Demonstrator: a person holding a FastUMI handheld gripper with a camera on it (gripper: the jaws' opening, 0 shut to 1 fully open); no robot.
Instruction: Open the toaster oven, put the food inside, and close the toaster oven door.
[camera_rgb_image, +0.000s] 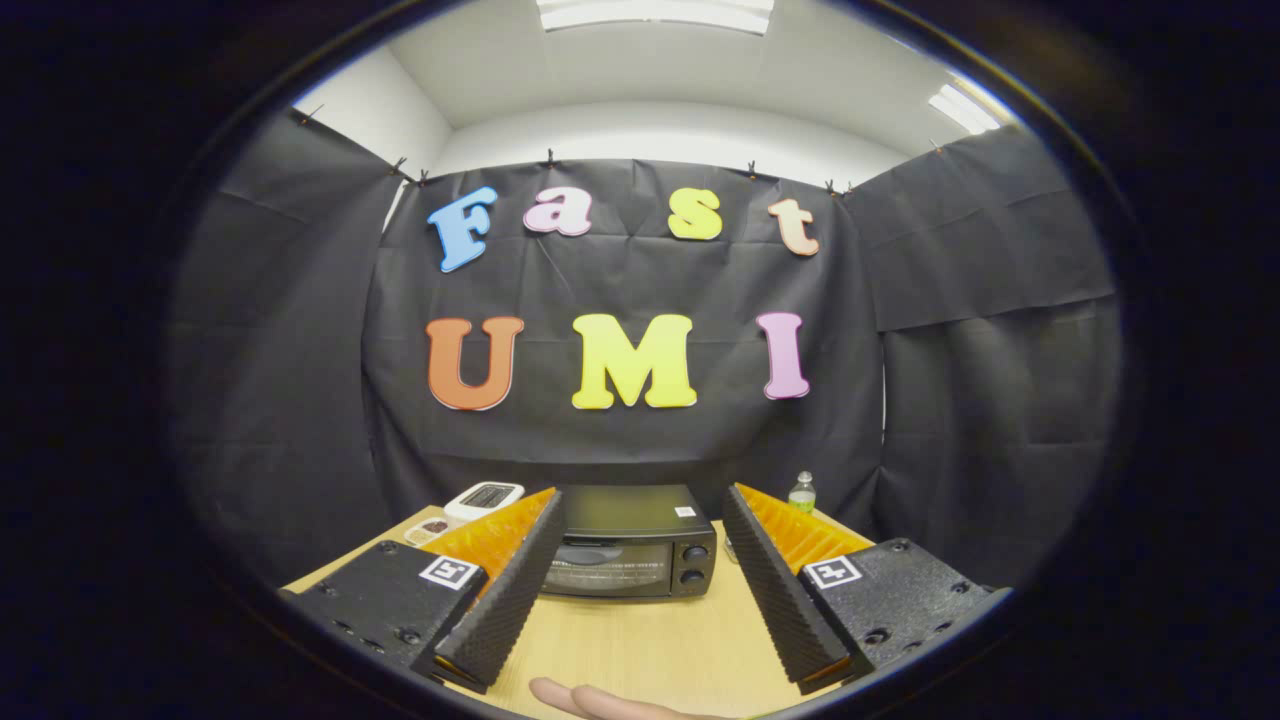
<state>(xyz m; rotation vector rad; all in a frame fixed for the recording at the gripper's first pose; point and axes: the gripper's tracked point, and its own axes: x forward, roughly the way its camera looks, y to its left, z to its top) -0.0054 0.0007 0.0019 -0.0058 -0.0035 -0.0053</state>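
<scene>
Wooden table: closed toaster oven beyond spread fingers.

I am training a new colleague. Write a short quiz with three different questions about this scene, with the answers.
1. True or false: the toaster oven door is shut.
2. Where is the tool relative to the oven? A) clamped on its door B) open, short of it C) inside it
3. Fill in: beyond the fingers, beside the oven, stands a small ____.

Key: 1 true. 2 B; the fingers are spread, nothing between them but table. 3 bottle.
</scene>
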